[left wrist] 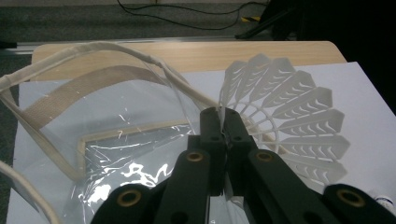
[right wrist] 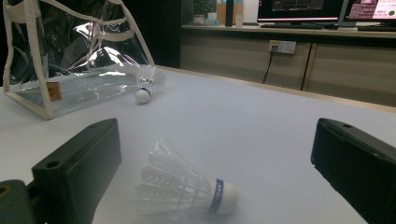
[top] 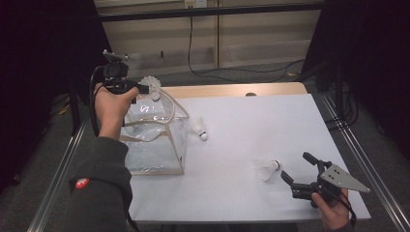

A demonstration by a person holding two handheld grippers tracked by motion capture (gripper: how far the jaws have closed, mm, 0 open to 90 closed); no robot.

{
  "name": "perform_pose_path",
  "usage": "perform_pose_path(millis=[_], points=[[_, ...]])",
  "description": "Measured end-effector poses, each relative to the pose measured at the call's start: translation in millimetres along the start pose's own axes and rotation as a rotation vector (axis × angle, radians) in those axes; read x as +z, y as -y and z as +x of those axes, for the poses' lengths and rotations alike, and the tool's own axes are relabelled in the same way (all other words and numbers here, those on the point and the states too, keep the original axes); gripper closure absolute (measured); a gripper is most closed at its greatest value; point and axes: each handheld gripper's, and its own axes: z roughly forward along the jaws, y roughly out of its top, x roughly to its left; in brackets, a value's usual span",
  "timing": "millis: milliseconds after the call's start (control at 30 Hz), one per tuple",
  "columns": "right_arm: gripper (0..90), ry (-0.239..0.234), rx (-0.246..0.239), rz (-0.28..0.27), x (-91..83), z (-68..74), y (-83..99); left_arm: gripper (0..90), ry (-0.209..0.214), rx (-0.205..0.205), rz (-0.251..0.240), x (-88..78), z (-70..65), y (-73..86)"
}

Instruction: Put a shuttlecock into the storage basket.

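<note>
Left gripper [left wrist: 223, 122] is clamped tight on the feather edge of a white plastic shuttlecock [left wrist: 289, 116], holding it right above the mouth of the clear plastic tote bag with beige cloth trim [top: 153, 145]. So none look bagged yet, far as I can tell; this one's about to drop in. Right gripper [top: 296, 168] sits wide open, gripping nothing, jaws either side of a second white shuttlecock with a blue band [right wrist: 187, 189] lying well right of the bag. A third shuttlecock [top: 199, 128] lies just beside the bag.

Left gripper [top: 145, 88] clamped, right gripper [top: 296, 166] agape
</note>
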Motion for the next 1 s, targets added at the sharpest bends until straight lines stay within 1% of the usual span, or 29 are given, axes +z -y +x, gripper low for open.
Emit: perform_pose_path(millis=[67, 100, 133, 667, 800, 967, 1000], points=[[1.6, -0.001, 0.004, -0.002, 0.0, 0.1, 0.0, 89.8, -0.004, -0.004, 0.001, 1.2, 0.2, 0.2], [1.6, 0.0, 0.002, -0.001, -0.1, -0.1, 0.0, 89.8, -0.007, 0.001, 0.003, 1.4, 0.8, 0.1], [1.6, -0.001, 0.002, -0.002, -0.1, -0.1, -0.1, 89.8, -0.002, -0.002, 0.008, 1.8, 1.3, 0.1], [1.7, 0.0, 0.004, -0.002, 0.0, 0.1, -0.1, 89.7, -0.025, -0.01, 0.009, 7.6, 6.7, 0.9], [1.6, -0.001, 0.0, -0.003, 0.0, -0.1, -0.1, 89.6, -0.028, -0.01, 0.018, 9.5, 8.9, 1.6], [1.7, 0.001, 0.002, -0.001, -0.2, -0.3, 0.0, 89.5, -0.037, -0.022, 0.021, 12.9, 11.0, 3.1], [1.6, -0.001, 0.001, 0.001, -0.3, -0.4, 0.0, 89.4, -0.041, -0.018, 0.023, 13.2, 11.4, 3.2]])
